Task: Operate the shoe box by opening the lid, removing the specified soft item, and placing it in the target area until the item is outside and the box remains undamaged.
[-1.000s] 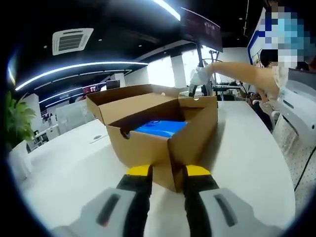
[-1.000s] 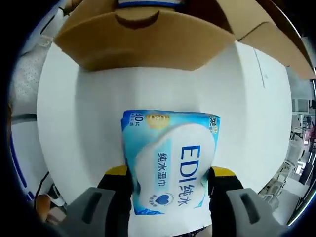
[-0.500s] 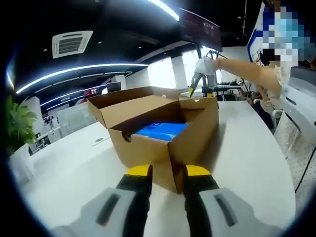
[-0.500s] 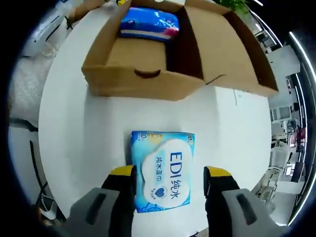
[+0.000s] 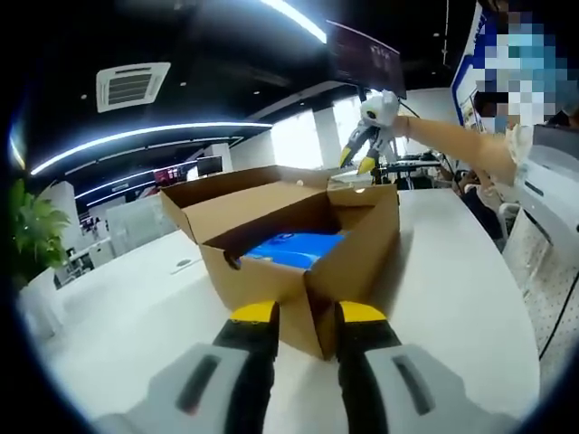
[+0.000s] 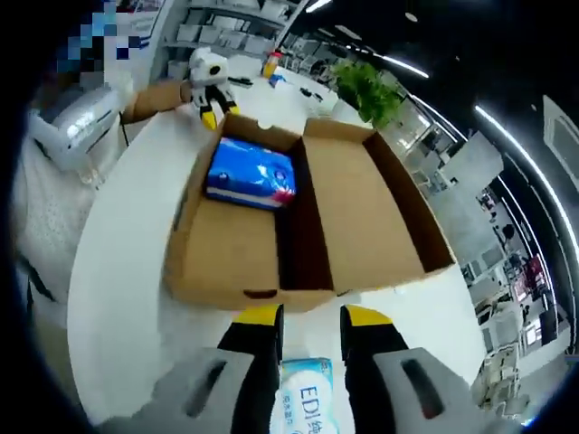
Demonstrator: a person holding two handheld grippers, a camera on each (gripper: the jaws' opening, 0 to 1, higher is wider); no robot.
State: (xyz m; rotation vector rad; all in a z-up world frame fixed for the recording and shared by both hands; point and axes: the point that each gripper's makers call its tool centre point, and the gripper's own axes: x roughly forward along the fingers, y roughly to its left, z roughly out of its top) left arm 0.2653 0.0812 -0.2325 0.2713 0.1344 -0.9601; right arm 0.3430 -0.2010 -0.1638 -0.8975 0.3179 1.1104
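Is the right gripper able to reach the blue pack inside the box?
Probably yes. The shoe box lid lies folded open, so nothing covers the blue pack, and the right gripper holds nothing.

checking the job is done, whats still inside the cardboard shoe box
One blue soft pack lies at the far end of the open brown cardboard shoe box; the floor beside it looks bare. The near wall hides the floor just behind it.

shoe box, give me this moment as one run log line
shoe box: lid open, blue pack inside | wipes pack: on table outside box | right gripper: above pack, not holding | left gripper: at box corner
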